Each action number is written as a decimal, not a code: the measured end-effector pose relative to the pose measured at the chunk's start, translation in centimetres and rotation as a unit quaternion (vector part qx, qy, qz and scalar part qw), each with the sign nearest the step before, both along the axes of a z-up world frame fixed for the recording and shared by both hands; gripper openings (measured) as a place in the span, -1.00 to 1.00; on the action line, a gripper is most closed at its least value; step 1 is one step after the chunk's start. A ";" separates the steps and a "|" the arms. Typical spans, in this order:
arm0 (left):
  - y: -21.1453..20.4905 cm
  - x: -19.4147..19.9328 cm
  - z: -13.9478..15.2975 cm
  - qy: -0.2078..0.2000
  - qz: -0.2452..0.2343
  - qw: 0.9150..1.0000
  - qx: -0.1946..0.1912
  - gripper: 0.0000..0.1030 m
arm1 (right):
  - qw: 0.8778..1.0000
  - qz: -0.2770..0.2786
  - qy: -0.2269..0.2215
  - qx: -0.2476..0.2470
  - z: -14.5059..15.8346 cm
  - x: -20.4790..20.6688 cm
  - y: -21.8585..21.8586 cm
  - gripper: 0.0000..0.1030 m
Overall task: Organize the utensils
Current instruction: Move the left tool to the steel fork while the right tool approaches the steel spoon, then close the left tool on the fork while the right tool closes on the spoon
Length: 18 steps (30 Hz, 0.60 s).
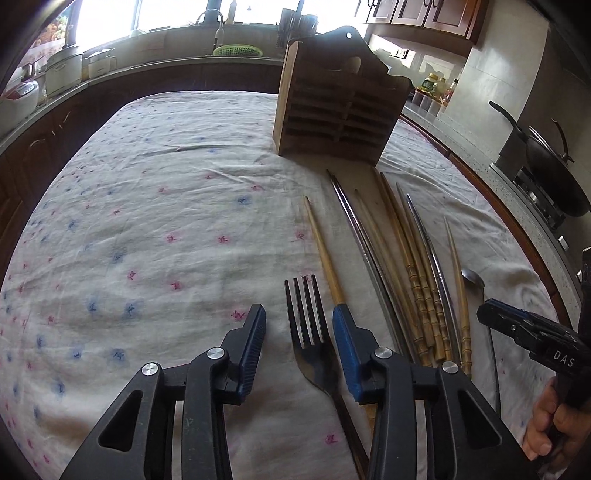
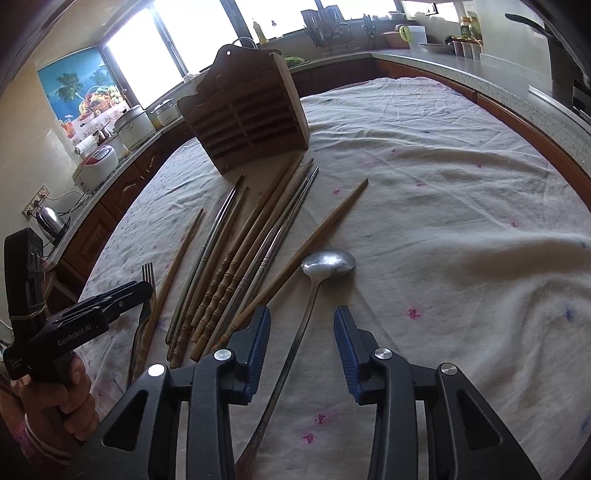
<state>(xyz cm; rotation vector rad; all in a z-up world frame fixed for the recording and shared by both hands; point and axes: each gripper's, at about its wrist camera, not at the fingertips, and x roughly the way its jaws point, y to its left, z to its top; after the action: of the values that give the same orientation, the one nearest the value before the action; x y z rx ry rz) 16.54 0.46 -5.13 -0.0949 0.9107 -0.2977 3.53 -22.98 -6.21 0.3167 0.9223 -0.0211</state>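
Barely starting: jaws standing apart around fork [image 1: 308,332] and spoon [image 2: 325,262], gripping nothing, chopsticks [image 1: 413,273] lying mid-frame, rack [image 1: 340,107] above awaiting everything.

A home kitchen. A sink tap [image 1: 216,27] below the windows, rice cookers [image 2: 135,127] along the counter [image 2: 424,61], a wok [image 1: 554,173] on the stove.

Each fisheye camera rides on its tongs, looking steeply down and forward, close over the cloth-covered worktop [image 1: 147,206]. Both views share the wooden rack [image 1: 332,118] and the row of chopsticks [image 2: 229,273]; each catches the other tongs at its edge.
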 end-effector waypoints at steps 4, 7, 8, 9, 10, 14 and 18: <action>0.2 0.8 -0.4 0.004 -0.007 1.000 -0.018 -0.62 | 1.000 0.002 0.001 0.026 -0.3 0.7 -0.5 -0.45; 0.2 1.0 -0.6 0.006 -0.014 0.999 -0.028 -0.66 | 1.000 -0.004 0.002 0.027 -0.4 0.9 -0.8 -0.69; 0.2 0.9 -0.6 0.005 -0.015 0.999 -0.029 -0.67 | 1.000 -0.006 0.003 0.030 -0.5 0.9 -1.0 -0.74; 0.3 0.9 -0.5 0.004 -0.016 0.999 -0.031 -0.69 | 0.999 -0.006 0.003 0.035 -0.5 0.8 -1.1 -0.87; 0.3 0.6 -0.3 0.001 -0.017 0.999 -0.034 -0.79 | 0.999 -0.006 0.001 0.042 -0.4 0.7 -1.2 -0.88; 0.6 -0.3 0.9 -0.012 -0.024 0.999 -0.044 -0.99 | 0.999 -0.005 -0.014 0.039 0.2 -0.2 -1.2 -0.93; 1.0 -1.7 2.2 -0.025 -0.029 0.998 -0.043 -0.99 | 0.999 -0.005 -0.035 0.033 1.5 -1.1 -1.2 -0.95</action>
<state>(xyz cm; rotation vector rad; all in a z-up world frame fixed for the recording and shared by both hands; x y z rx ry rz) 14.82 1.42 -2.95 -0.1405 0.8510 -0.3924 2.45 -24.17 -4.71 0.3818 0.8528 0.0116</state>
